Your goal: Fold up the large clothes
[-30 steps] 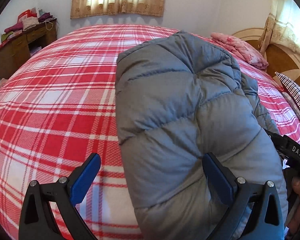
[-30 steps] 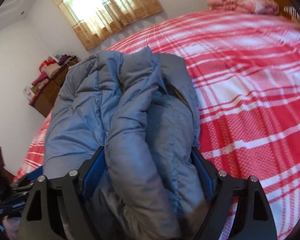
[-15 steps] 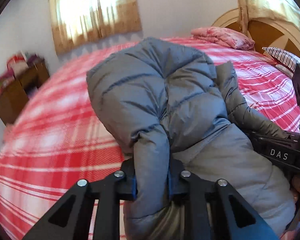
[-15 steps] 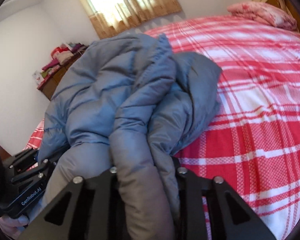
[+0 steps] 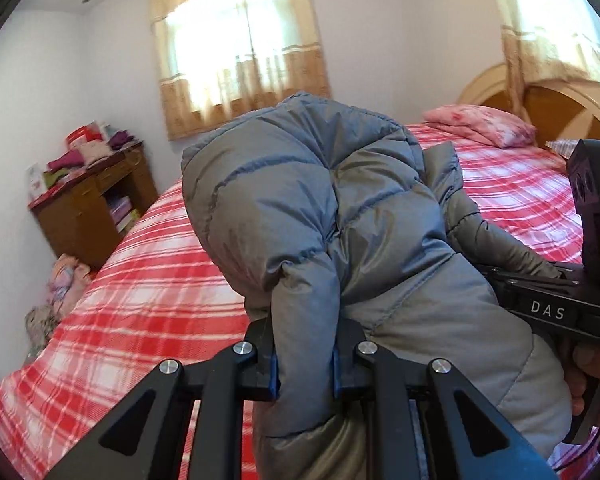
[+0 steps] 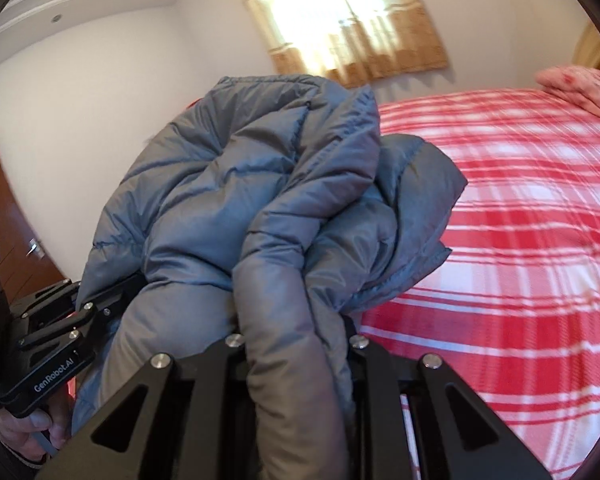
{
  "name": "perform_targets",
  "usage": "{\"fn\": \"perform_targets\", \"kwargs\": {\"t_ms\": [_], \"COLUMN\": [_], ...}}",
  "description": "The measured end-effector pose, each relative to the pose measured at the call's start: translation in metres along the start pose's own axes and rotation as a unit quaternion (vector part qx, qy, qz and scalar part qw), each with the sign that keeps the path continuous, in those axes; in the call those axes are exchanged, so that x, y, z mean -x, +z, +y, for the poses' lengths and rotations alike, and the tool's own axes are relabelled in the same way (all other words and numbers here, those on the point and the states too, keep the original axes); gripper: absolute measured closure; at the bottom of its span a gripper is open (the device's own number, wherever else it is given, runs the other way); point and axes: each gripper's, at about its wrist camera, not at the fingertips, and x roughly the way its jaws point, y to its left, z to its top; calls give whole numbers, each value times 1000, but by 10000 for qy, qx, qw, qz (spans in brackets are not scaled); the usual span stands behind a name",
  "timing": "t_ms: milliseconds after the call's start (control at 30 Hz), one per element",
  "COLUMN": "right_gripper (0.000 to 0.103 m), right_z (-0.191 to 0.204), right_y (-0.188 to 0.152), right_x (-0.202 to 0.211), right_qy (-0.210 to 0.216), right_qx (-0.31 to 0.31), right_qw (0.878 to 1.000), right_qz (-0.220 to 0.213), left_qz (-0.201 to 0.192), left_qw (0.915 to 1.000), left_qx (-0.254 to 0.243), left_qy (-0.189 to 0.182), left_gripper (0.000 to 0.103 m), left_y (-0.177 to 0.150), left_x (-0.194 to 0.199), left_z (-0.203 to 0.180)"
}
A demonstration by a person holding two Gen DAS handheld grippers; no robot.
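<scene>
A big bed with a red-and-white plaid cover (image 5: 152, 280) is filling most of both views, running from about 7 o'clock up to 3 o'clock in the left wrist view.

The puffy grey quilted down jacket (image 5: 324, 216) is hanging bunched up above that bed cover, right in the centre of both views, with the far end flopping over at 12 o'clock and a loose flap drooping toward 3 o'clock in the right wrist view (image 6: 416, 200).

A wooden arched headboard (image 5: 556, 108) is sitting at 2 o'clock behind the bed, and beige patterned curtains (image 5: 240, 80) are glowing with daylight at 12 o'clock.

Container-wise: a brown wooden cabinet (image 5: 84, 216) is standing at 9 o'clock against the wall. Folded clothes in pink, purple and cream are piling on its top, and its open shelf is holding what looks like a stack of flat stuff, too blurry to name.

A pink floral folded quilt (image 5: 480, 126) is lying at 2 o'clock near the headboard.

The left gripper (image 5: 304, 364) is clamping its black jaws with blue pads tight on a thick fold of the jacket at 6 o'clock. The right gripper (image 6: 296, 344) is doing the same, squeezing a fat roll of the jacket's fabric at 6 o'clock in its own view. Each one is also poking into the other's view, with a hand (image 6: 32, 428) wrapping its handle.
</scene>
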Motion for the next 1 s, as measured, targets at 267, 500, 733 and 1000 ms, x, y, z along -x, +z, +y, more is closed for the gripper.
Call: {"fn": "perform_targets", "kwargs": {"t_ms": [267,500,733,1000], "right_gripper": [82,82,82,82], "right_z": [58,77,77,86], "right_y": [3,10,2,-13], "right_x": [-44,-79,-104,-119], "right_qy": [419,559,610,585], "right_qx": [498,719,787,833], "right_qw": [9972,9934,9906,9885], "right_qz": [374,693,941,1122], "left_qz": [198,323,491,623], "left_qw": [9983,9960,9939,9916], "left_qx": [370,599,736,933], "left_qy": [410,577,653,637], "left_gripper": [85,85,85,85], "left_y": [-29,-48,-70,-88], "left_x": [10,9,0,-8], "left_z": [58,90,109,125]}}
